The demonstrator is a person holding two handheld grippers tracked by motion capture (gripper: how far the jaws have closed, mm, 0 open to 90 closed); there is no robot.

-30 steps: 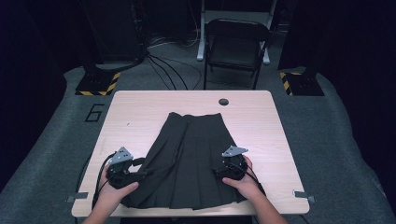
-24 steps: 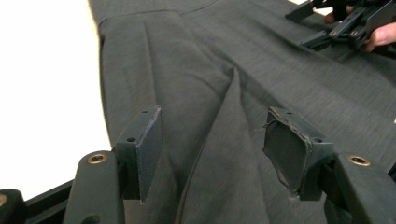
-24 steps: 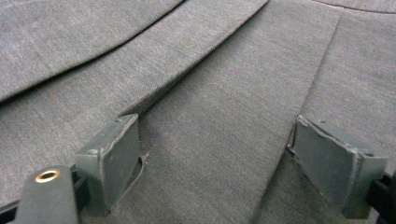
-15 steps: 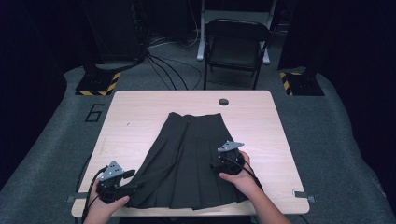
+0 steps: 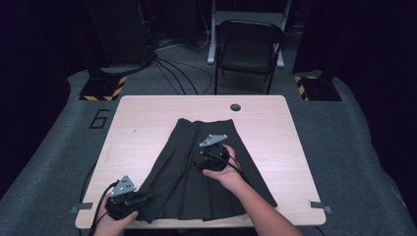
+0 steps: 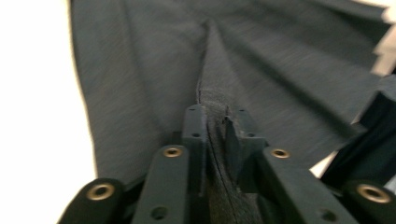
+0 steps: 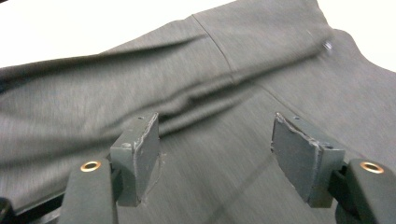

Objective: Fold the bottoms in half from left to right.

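Note:
A dark pleated skirt (image 5: 177,167) lies flat on the wooden table (image 5: 142,128), waist toward the far side and hem toward the front edge. My left gripper (image 5: 145,196) is at the hem's front left corner. Its jaws have just been closing, and in the left gripper view (image 6: 215,126) a fold of the skirt (image 6: 140,70) is pinched between them. My right gripper (image 5: 206,150) hovers over the skirt's middle. Its jaws (image 7: 215,158) stand apart above the cloth (image 7: 233,56) with nothing between them.
The table has a round cable hole (image 5: 235,107) near its far edge. A black folding chair (image 5: 248,49) stands behind the table, with cables and hazard-striped stand bases on the grey floor. Bare wood lies on both sides of the skirt.
The left gripper slid toward the front left hem corner and closed on the cloth. The right hand left the hem's right side, rising and moving to the skirt's middle.

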